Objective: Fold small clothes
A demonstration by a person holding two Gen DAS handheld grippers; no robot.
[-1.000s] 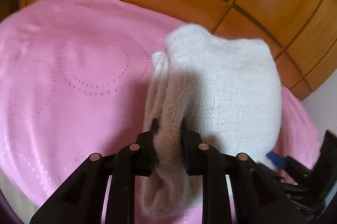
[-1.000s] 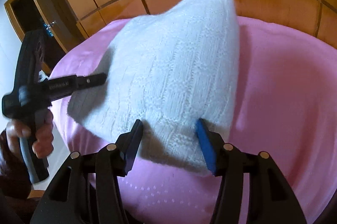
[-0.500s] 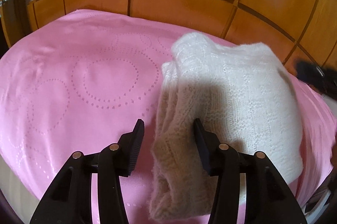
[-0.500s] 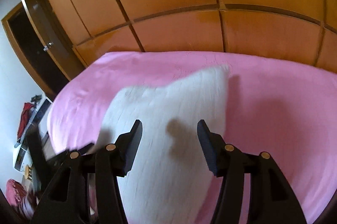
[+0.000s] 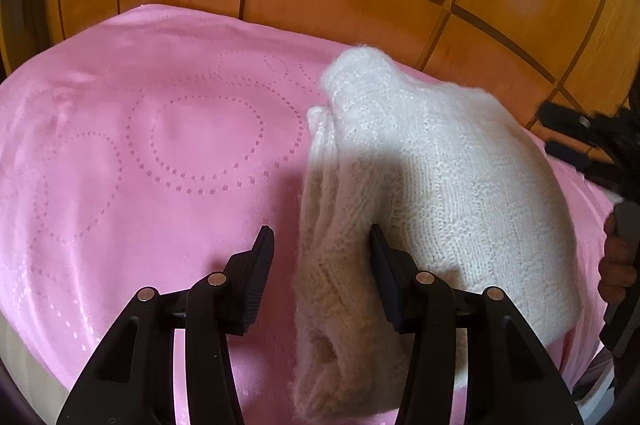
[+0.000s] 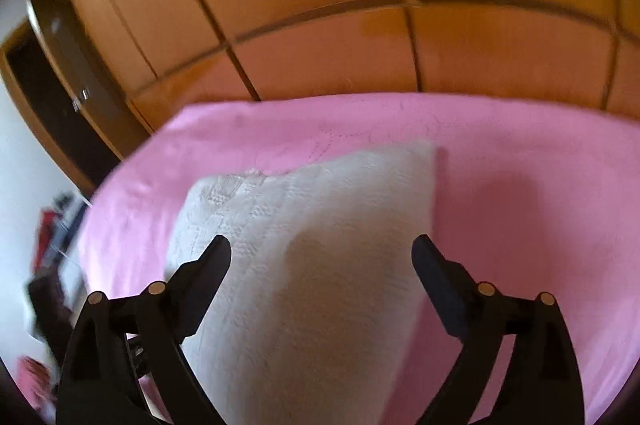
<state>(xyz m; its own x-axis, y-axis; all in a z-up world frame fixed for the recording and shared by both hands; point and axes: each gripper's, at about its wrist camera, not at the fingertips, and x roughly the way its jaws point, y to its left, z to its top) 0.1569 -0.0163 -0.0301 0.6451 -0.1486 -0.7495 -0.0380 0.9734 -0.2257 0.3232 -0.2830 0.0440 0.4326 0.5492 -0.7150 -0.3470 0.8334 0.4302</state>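
A white knitted garment [image 5: 432, 193] lies folded on the pink bedspread [image 5: 140, 153]. My left gripper [image 5: 322, 245] is open, its jaws either side of the garment's near folded edge, not pinching it. In the right wrist view the same garment [image 6: 312, 265] lies flat under my right gripper [image 6: 322, 253], which is open wide and raised above it. The right gripper also shows at the right edge of the left wrist view [image 5: 592, 141].
A wooden panelled wardrobe [image 6: 320, 25] stands behind the bed. The bed's left edge [image 6: 92, 225] drops to a floor with dark and red items [image 6: 52, 237]. The bedspread extends wide to the left of the garment.
My left gripper let go of the garment's edge and opened. My right gripper opened wider, released the garment and pulled back upward. The garment now rests flat on the bedspread.
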